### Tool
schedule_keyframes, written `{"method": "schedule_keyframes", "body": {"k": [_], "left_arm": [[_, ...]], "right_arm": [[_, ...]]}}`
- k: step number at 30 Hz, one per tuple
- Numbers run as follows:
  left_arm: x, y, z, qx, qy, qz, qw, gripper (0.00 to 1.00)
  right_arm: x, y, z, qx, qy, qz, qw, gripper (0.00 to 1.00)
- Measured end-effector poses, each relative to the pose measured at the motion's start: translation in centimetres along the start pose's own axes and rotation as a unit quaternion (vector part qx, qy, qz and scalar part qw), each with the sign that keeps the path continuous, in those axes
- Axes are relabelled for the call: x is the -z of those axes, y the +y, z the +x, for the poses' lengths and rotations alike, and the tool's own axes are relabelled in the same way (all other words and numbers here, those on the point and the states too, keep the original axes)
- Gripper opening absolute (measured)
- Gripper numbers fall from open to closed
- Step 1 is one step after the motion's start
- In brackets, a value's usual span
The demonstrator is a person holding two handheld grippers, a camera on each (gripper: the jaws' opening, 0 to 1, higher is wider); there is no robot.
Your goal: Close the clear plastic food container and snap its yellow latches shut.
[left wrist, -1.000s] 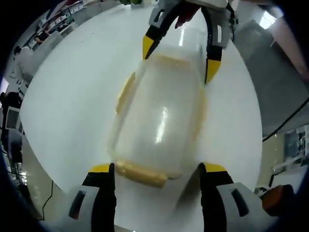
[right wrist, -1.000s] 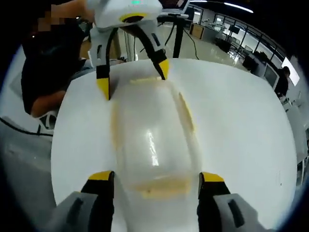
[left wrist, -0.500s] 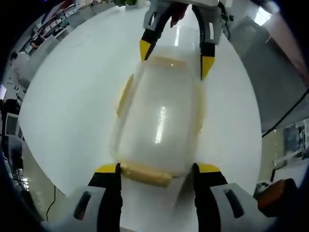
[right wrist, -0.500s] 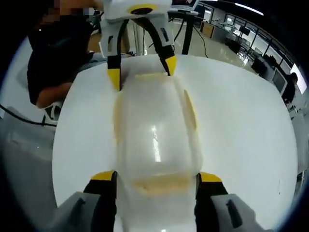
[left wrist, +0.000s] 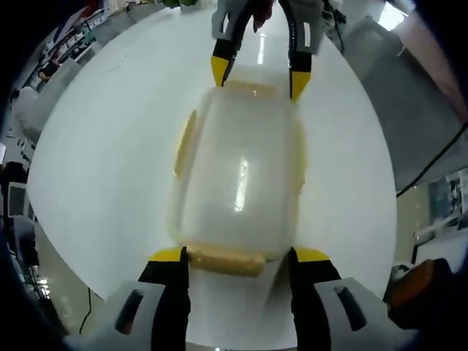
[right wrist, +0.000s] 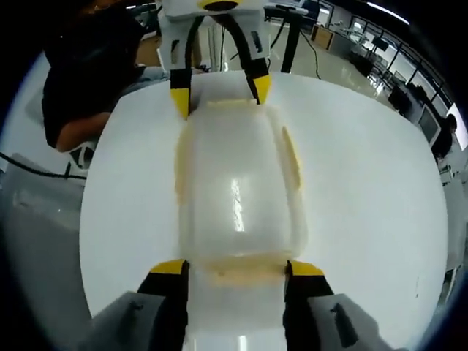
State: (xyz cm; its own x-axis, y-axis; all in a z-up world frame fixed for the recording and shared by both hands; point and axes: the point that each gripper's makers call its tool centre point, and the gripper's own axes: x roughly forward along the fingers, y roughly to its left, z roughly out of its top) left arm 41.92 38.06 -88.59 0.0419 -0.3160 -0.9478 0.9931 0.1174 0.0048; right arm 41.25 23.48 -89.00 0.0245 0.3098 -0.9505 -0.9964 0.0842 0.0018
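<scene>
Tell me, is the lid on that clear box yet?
Yes: the lid lies flat over the container on the table. Whether its yellow latches are snapped, I cannot tell.

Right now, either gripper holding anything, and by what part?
Each straddles an end latch of the container: left gripper, right gripper. Actual clamping can't be told.

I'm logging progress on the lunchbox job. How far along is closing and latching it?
Done: the lid sits on the container on the white table. In hand: the left gripper straddles one end latch, and the right gripper straddles the opposite end latch. Left: I can't tell whether any latch is snapped; the side latches appear to stick out, so likely still open.
</scene>
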Motion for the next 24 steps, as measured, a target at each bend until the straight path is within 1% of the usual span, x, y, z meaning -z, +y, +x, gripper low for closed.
{"method": "schedule_keyframes", "body": {"k": [1, 2, 3, 4, 5, 7, 9, 11, 15, 18, 24], "left_arm": [[0.01, 0.0, 0.01, 0.0, 0.0, 0.001, 1.0, 0.53], [0.08, -0.02, 0.01, 0.003, 0.0, 0.008, 1.0, 0.53], [0.15, -0.01, 0.01, 0.006, 0.002, 0.023, 0.9997, 0.53], [0.21, 0.13, 0.12, 0.005, 0.002, 0.015, 0.9999, 0.52], [0.22, 0.18, 0.15, 0.004, 0.002, 0.018, 0.9998, 0.52], [0.26, 0.2, 0.19, 0.004, 0.002, 0.018, 0.9998, 0.51], [0.3, 0.18, 0.17, 0.005, 0.002, 0.02, 0.9998, 0.51], [0.33, 0.17, 0.16, 0.006, 0.002, 0.021, 0.9998, 0.51], [0.38, 0.05, 0.17, 0.004, 0.006, 0.02, 0.9998, 0.51], [0.4, -0.03, 0.11, 0.003, 0.006, 0.02, 0.9998, 0.51], [0.41, -0.17, -0.03, 0.004, -0.002, 0.023, 0.9997, 0.5]], "right_arm": [[0.08, -0.03, -0.01, -0.003, 0.002, -0.011, 0.9999, 0.47], [0.34, -0.11, -0.24, -0.009, 0.007, -0.03, 0.9995, 0.37], [0.21, -0.64, -0.23, -0.003, -0.001, -0.022, 0.9998, 0.38], [0.46, -0.4, -0.11, -0.022, -0.005, -0.044, 0.9988, 0.38], [0.73, -0.75, -0.25, -0.01, -0.006, -0.015, 0.9998, 0.37], [0.78, -0.69, -0.07, -0.011, -0.01, -0.019, 0.9997, 0.37], [0.67, -0.42, 0.15, -0.005, -0.002, -0.033, 0.9994, 0.38], [0.47, -0.19, -0.1, -0.006, 0.007, -0.031, 0.9995, 0.38], [0.54, -0.23, 0.01, -0.019, 0.031, -0.056, 0.9978, 0.38], [0.48, -0.2, 0.09, -0.018, 0.038, -0.054, 0.9977, 0.39], [0.55, -0.25, 0.02, -0.018, 0.037, -0.054, 0.9977, 0.38]]}}
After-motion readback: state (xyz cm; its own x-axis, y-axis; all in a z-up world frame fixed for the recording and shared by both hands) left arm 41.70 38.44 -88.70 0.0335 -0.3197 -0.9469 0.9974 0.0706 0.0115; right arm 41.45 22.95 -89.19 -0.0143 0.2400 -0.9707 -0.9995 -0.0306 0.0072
